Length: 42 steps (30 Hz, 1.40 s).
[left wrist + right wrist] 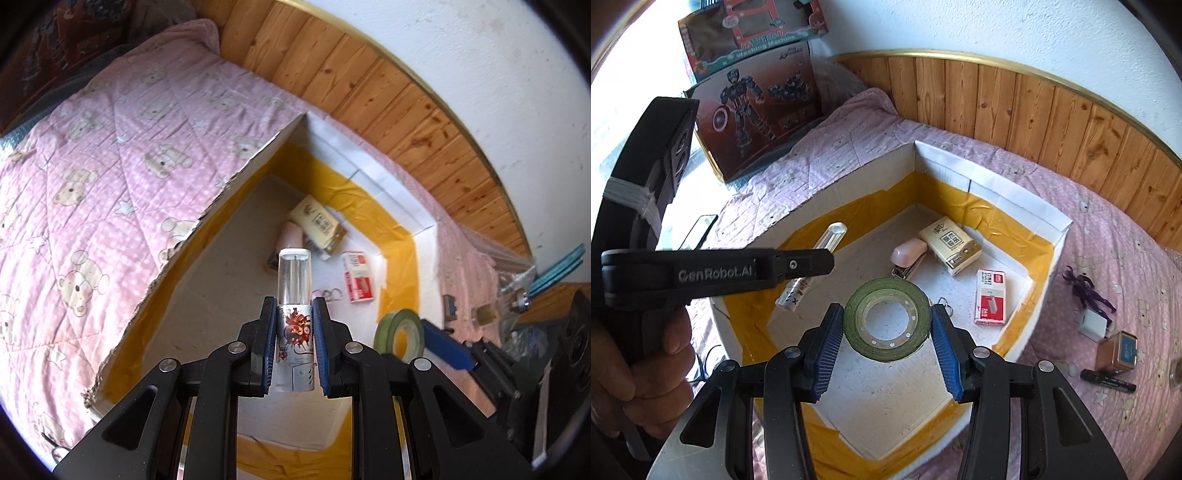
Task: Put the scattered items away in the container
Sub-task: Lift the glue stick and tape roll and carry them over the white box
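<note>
Left wrist view: the left gripper (294, 341) squeezes a clear tube (294, 291) over the box (384, 192) mid-frame. The right gripper (886, 325) holds green tape (886, 318) there too. Next, I think, both let go.

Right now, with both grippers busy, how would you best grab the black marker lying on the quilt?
Take the black marker across the middle of its barrel, coming straight down from above. It lies flat on the pink quilt, clear of the small brown box beside it.
</note>
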Tool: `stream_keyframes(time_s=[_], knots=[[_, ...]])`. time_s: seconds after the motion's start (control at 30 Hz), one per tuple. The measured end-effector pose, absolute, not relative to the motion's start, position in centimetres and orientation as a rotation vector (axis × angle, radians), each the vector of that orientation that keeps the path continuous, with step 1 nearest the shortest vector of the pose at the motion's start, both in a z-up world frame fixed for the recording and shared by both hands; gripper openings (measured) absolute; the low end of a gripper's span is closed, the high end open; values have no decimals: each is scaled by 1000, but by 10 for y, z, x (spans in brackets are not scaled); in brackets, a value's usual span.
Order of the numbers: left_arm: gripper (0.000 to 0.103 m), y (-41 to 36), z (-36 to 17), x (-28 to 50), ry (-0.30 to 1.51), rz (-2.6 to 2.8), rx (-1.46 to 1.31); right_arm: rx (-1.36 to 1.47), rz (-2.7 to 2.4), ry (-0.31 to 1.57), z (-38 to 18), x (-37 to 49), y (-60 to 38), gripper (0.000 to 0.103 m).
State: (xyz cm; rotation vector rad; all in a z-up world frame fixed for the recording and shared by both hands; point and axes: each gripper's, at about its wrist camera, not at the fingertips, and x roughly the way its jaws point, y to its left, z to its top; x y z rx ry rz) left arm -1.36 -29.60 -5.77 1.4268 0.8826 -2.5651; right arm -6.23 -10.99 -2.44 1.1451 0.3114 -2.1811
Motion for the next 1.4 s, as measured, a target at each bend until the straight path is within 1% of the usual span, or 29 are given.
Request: stream_keyframes(time_s=[0.27,0.73,1.07,1.4], knots=[[20,-293,-70,-18,824,-2520,1462,1197,-2166,353,-36,-79,-120,49],[20,-295,-78,-21,805,-2467,1495,1279,-2167,433,-56,-108,-136,49],[20,-309,-86,-19,876,-2384,1512,1319,-2140,498,-65,-120,-156,49],[20,-320,-87,-15,969,-2323,1502,1381,-2107,458,-60,-136,-167,49]])
